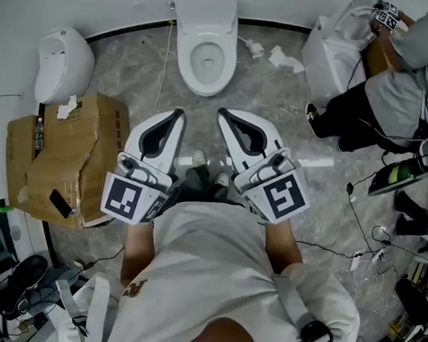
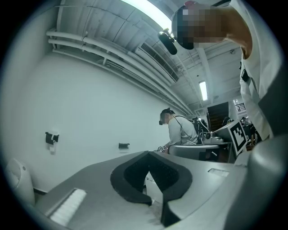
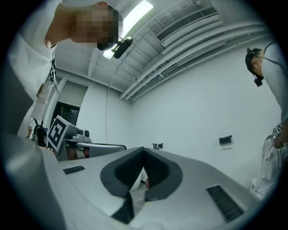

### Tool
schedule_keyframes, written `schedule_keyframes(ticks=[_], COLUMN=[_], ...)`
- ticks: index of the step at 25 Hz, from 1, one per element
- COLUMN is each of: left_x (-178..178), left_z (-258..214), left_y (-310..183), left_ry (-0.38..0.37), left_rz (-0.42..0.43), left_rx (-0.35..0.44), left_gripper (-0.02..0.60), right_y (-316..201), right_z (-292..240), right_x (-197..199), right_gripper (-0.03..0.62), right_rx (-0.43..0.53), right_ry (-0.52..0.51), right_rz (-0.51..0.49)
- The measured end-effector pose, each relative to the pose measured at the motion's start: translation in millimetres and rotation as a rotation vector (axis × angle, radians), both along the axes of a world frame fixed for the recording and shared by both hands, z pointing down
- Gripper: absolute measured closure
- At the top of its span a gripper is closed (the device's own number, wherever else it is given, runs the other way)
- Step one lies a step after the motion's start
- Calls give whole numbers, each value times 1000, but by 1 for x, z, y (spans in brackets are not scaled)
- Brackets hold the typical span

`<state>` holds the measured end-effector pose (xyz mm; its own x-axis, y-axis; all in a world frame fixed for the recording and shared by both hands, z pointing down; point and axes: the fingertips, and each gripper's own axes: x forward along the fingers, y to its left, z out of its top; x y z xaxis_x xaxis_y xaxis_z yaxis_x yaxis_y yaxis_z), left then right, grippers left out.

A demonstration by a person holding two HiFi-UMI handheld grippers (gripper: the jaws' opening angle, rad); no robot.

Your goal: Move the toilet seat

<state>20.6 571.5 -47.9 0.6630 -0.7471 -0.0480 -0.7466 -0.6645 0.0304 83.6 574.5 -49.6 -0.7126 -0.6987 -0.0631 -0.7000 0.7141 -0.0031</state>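
Note:
A white toilet (image 1: 206, 40) stands against the far wall at the top centre of the head view, its bowl open with the white seat ring (image 1: 190, 68) around it. My left gripper (image 1: 180, 113) and right gripper (image 1: 221, 112) are held side by side in front of me, both pointing at the toilet and a short way from it. Both are shut with nothing between the jaws. In the left gripper view the left gripper (image 2: 148, 153) has its dark pads meeting at the tip, and in the right gripper view the right gripper (image 3: 144, 149) looks the same.
A white urinal (image 1: 61, 62) hangs at the left above a cardboard box (image 1: 64, 161). Crumpled paper (image 1: 286, 57) lies right of the toilet. At the far right another person (image 1: 404, 90) bends over a second toilet (image 1: 335, 51). Cables (image 1: 365, 235) run across the marble floor.

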Motion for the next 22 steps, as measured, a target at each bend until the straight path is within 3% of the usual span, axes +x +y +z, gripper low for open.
schedule_keyframes(ticks=[22], left_x=[-61], left_z=[6], left_y=[-141], left_ry=[21], left_rz=[81], left_rx=[-5], left_gripper=[581], right_y=[-133], right_z=[6], right_x=[-66], right_gripper=[591], right_rx=[-18], right_ry=[69], right_rz=[84])
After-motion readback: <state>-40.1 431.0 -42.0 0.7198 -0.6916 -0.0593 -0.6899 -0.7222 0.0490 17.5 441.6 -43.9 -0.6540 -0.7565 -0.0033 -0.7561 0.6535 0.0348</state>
